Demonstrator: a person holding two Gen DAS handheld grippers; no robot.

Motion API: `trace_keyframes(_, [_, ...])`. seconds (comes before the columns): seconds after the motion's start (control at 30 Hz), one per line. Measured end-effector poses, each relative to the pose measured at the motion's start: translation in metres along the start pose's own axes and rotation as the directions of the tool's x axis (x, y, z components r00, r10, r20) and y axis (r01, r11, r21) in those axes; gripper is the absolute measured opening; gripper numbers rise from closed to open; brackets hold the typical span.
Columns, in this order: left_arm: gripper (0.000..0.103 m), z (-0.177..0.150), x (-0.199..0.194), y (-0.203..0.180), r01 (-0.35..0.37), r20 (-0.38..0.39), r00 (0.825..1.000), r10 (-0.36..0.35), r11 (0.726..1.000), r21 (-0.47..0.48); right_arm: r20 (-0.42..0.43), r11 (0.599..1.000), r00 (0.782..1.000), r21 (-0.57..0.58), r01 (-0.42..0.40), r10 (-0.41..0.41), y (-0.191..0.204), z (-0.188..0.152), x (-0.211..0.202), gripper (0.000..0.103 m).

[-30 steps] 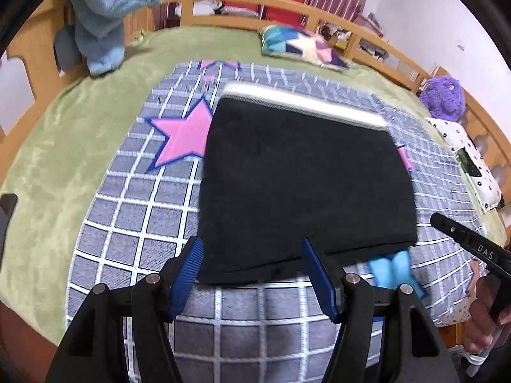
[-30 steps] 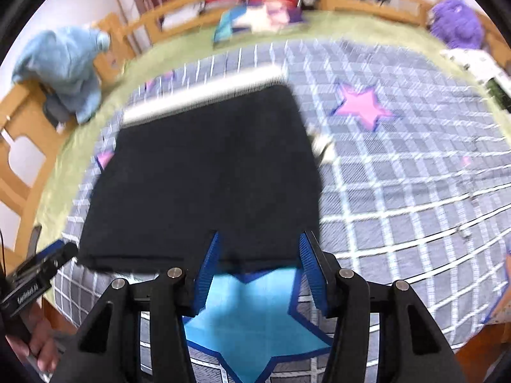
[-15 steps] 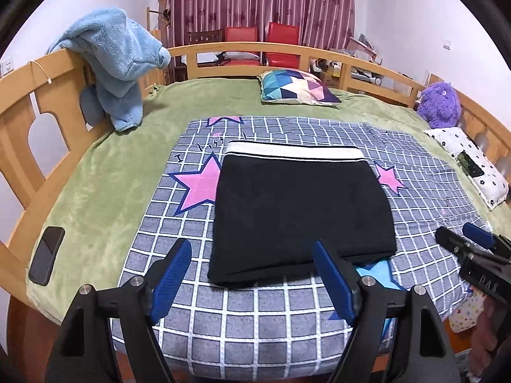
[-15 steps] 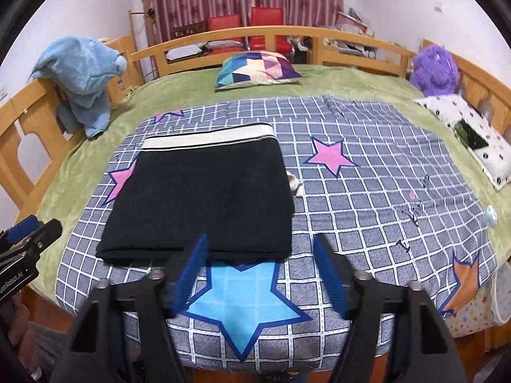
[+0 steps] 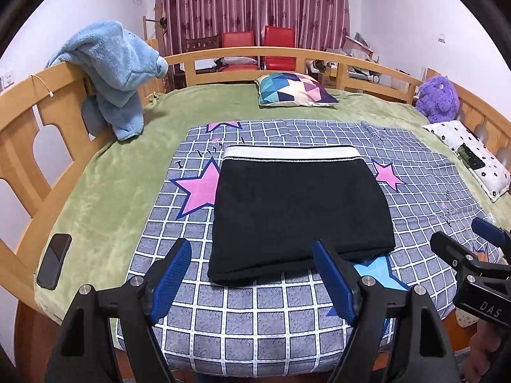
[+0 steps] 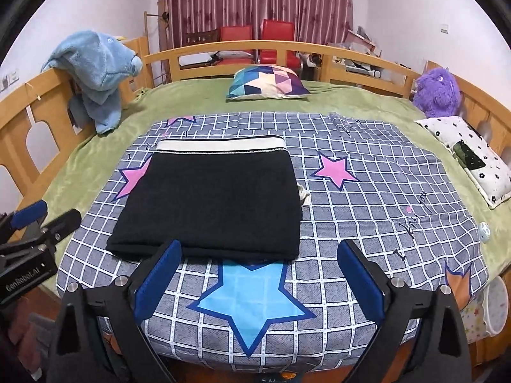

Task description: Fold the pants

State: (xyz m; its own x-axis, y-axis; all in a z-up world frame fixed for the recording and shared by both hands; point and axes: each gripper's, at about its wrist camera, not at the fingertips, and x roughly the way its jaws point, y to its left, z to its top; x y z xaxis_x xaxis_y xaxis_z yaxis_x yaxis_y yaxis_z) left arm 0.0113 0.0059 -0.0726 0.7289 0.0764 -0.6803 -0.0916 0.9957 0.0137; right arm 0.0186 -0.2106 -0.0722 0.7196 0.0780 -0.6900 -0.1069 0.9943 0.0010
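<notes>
Seemingly soft and light, the pants are lying folded into a thick black rectangle on the quilt, white waistband at the far edge. From the left wrist, the left gripper is hovering released and empty just short of the near fold; that rounded edge is looking like the easiest place to pinch, though the stacked layers may be sliding apart if only the top one is caught. A phone is resting well to the left on the green blanket, out of the way.

From the right wrist, the right gripper is also hanging open and empty, over the blue star, near the pants' right corner. A pillow, purple toy and blue towel are sitting well apart, blocking nothing.
</notes>
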Motion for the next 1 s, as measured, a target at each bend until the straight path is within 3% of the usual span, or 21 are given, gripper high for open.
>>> trace_keyframes(1.0, [0.080,-0.0050,-0.0033,-0.0074,0.021,-0.013,1.000,-0.021,1.000,0.000,-0.007,1.000,1.000,-0.006,0.018,-0.018,0.0024,-0.0010,0.0014,0.097])
